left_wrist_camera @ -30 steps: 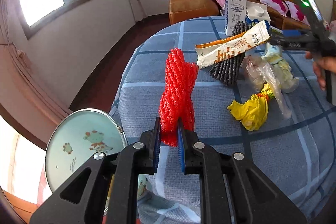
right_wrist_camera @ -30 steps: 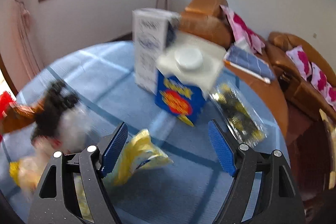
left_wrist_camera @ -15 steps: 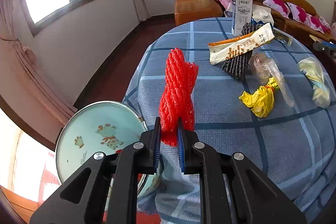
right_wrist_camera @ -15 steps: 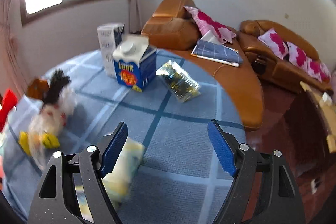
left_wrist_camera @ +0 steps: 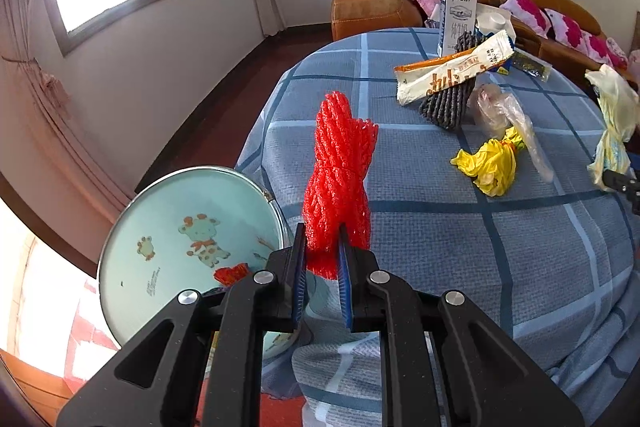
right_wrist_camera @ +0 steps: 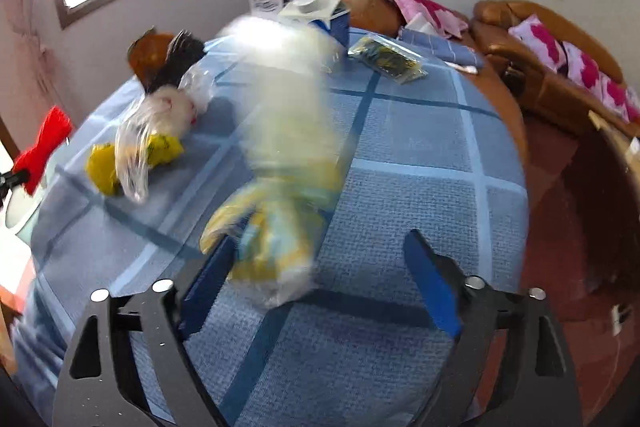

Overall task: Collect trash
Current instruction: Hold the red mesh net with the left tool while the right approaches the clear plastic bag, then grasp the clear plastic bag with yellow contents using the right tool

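Note:
My left gripper [left_wrist_camera: 322, 267] is shut on a red foam net [left_wrist_camera: 340, 183] and holds it upright past the table's near-left edge, beside a round basin [left_wrist_camera: 168, 227] with a giraffe print. My right gripper [right_wrist_camera: 320, 275] is open; a blurred pale yellow bag [right_wrist_camera: 284, 155] stands against its left finger, and the same bag [left_wrist_camera: 614, 123] shows at the left wrist view's right edge. On the blue checked table [left_wrist_camera: 500, 247] lie a yellow wrapper [left_wrist_camera: 490, 163], a clear bag [left_wrist_camera: 504, 111], a snack wrapper [left_wrist_camera: 452, 73] and a dark foam net [left_wrist_camera: 450, 99].
A white milk carton [left_wrist_camera: 458, 21] and a blue carton [right_wrist_camera: 320, 11] stand at the table's far side, with a green-black packet [right_wrist_camera: 386, 59] beside them. Orange sofas with pink cushions [right_wrist_camera: 560, 59] lie beyond. A small red scrap [left_wrist_camera: 230, 273] lies in the basin.
My left gripper has carried the red net further off the table toward the basin. My right gripper has swung left and the pale yellow bag now rises against its left finger.

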